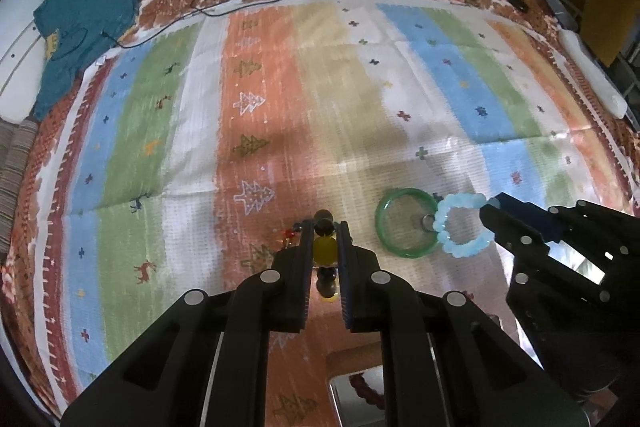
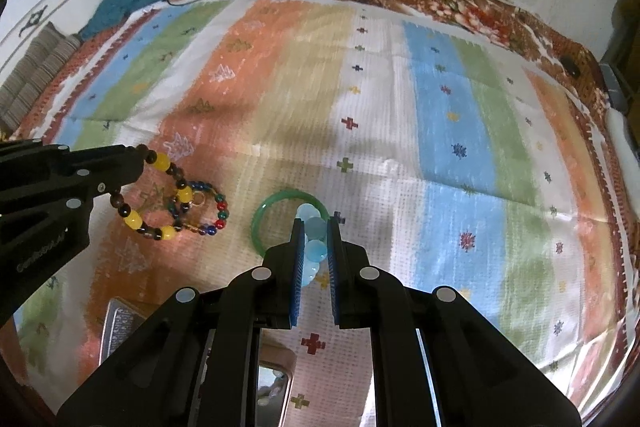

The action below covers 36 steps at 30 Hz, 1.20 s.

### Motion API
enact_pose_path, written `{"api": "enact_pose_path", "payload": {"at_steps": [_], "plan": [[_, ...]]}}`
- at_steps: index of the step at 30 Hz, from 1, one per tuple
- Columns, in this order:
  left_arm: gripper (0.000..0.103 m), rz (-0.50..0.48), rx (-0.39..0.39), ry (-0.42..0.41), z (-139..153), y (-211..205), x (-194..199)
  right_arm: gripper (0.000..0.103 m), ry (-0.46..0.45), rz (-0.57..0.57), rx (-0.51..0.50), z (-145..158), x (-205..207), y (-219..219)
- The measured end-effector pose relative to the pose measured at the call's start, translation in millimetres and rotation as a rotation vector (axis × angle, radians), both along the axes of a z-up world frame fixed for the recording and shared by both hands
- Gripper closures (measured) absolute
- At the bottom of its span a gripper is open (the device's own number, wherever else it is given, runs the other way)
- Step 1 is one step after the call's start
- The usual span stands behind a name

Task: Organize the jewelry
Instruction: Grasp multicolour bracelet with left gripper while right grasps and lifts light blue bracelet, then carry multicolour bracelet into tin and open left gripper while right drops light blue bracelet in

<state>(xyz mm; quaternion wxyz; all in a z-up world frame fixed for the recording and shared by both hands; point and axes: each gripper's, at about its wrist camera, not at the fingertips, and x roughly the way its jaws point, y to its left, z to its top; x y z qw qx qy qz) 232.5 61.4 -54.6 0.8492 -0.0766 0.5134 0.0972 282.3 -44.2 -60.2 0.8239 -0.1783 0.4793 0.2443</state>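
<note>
Over the striped bedspread [image 1: 256, 131], in the left wrist view, the left tool [image 1: 325, 239] is clenched on a yellow-and-dark bead bracelet [image 1: 325, 247], its beads pinched between the two fingers and the rest hanging below them. To the right, the right tool [image 1: 494, 209] grips a pale blue bead bracelet [image 1: 464, 225] by its edge, the loop dangling in front of a green bangle [image 1: 406, 223] that lies flat on the bed; a small ring seems to sit inside the bangle. To do this step well, I would judge that each bracelet should be lifted clear of its neighbours and kept pinched firmly, since smooth beads could slip. At the bottom edge a box [image 1: 352, 387] with a shiny inside appears to hold a string of red beads, though it is mostly hidden. In the right wrist view, the right tool [image 2: 314, 231] clamps the pale blue beads directly above the green bangle [image 2: 272, 211]. On the left, the left tool [image 2: 136, 163] holds the yellow-and-dark bracelet [image 2: 160, 203], whose loop overlaps a multicoloured bead bracelet [image 2: 208, 207] resting on the bed, so snagging is a risk. Below lie a dark tray-like lid [image 2: 120, 323] and an open box [image 2: 274, 383]; its contents are too obscured to name.
</note>
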Motion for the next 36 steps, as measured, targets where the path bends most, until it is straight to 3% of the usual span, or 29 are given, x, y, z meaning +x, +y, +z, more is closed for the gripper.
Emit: {"api": "enact_pose_path", "payload": {"at_steps": [12,25,36], "plan": [[0.092,-0.011,-0.019,-0.077,27.3,-10.2,-29.0,0.091,-0.070,0.010,0.104,30.1,-21.1,-12.7],[0.092,-0.041,-0.056,-0.186,60.1,-32.2,-72.5,0.091,-0.116,0.026,0.159,52.0,-51.6,-27.5],[0.092,-0.052,-0.062,-0.233,70.1,-44.3,-103.2,0.091,-0.136,0.060,0.184,62.3,-84.1,-40.5]]}}
